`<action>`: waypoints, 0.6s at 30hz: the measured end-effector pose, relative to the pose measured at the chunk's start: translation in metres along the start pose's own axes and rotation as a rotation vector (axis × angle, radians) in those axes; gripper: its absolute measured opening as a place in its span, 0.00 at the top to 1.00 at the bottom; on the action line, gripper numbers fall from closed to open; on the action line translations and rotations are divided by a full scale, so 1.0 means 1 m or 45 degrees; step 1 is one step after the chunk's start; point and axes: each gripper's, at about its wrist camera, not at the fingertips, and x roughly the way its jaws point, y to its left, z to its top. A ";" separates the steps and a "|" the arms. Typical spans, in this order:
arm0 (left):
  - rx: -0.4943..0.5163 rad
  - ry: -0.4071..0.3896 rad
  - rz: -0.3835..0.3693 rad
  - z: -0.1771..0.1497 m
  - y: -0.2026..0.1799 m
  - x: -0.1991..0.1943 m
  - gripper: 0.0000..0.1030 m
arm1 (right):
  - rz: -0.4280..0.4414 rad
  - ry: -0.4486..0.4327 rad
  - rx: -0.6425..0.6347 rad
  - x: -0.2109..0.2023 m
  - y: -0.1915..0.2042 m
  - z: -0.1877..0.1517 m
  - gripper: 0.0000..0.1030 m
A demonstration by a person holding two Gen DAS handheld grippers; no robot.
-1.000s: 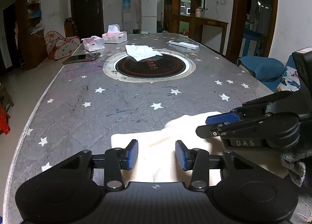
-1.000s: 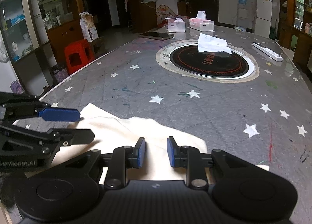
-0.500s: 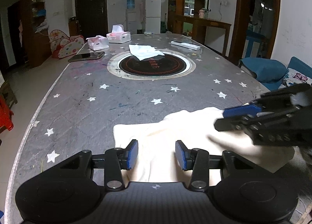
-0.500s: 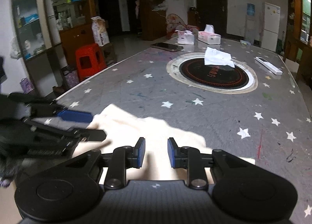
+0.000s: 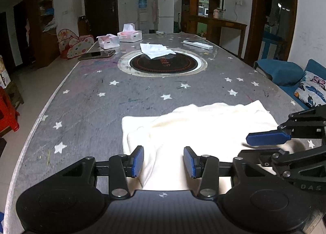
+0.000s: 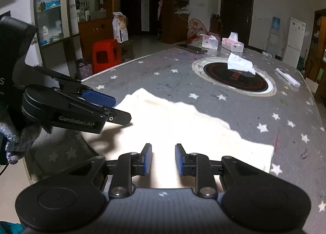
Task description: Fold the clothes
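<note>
A grey, star-patterned surface [image 5: 85, 112] is seen, with one round dark hotplate inset [image 5: 163, 64] far ahead of both hand-held grippers. One cream garment [image 5: 203, 126] is spread flat on the near part of the surface, directly below and ahead of both hand-held grippers; it is partly folded, with soft wrinkles and a doubled left edge. The left hand-held gripper [image 5: 163, 161] is released, nothing being gripped between its blue pads. The right hand-held gripper [image 6: 163, 159] is narrowly parted, also empty. Two tissue boxes [image 5: 129, 35], one phone [image 5: 96, 55] and one crumpled tissue [image 5: 155, 49] are counted farther ahead.
</note>
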 end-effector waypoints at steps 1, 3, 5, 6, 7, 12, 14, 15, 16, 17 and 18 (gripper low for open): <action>-0.003 0.003 0.002 -0.002 0.001 0.001 0.55 | 0.001 0.005 0.008 0.002 0.000 -0.002 0.77; -0.011 0.013 0.003 -0.006 0.001 0.003 0.55 | -0.011 0.007 0.006 0.005 0.002 -0.006 0.77; -0.022 0.021 0.001 -0.009 0.002 0.004 0.54 | -0.023 0.009 -0.006 0.008 0.003 -0.010 0.77; -0.026 0.024 0.002 -0.010 0.003 0.005 0.53 | -0.027 0.009 -0.013 0.009 0.004 -0.012 0.77; -0.029 0.026 0.002 -0.011 0.003 0.006 0.53 | -0.033 0.004 -0.022 0.010 0.005 -0.014 0.77; -0.028 0.016 0.011 -0.012 0.003 0.005 0.51 | -0.025 -0.027 -0.001 0.004 0.003 -0.015 0.77; -0.032 0.003 0.012 -0.011 0.003 0.001 0.51 | -0.023 -0.045 0.028 -0.005 -0.002 -0.016 0.77; -0.035 -0.007 0.011 -0.010 0.003 -0.002 0.51 | -0.031 -0.054 0.039 -0.011 -0.005 -0.017 0.77; -0.037 -0.016 0.010 -0.009 0.003 -0.004 0.51 | -0.039 -0.061 0.048 -0.016 -0.007 -0.018 0.77; -0.039 -0.027 0.005 -0.009 0.003 -0.006 0.51 | -0.049 -0.063 0.053 -0.020 -0.010 -0.019 0.77; -0.041 -0.038 -0.001 -0.008 0.002 -0.009 0.51 | -0.062 -0.063 0.059 -0.023 -0.013 -0.021 0.77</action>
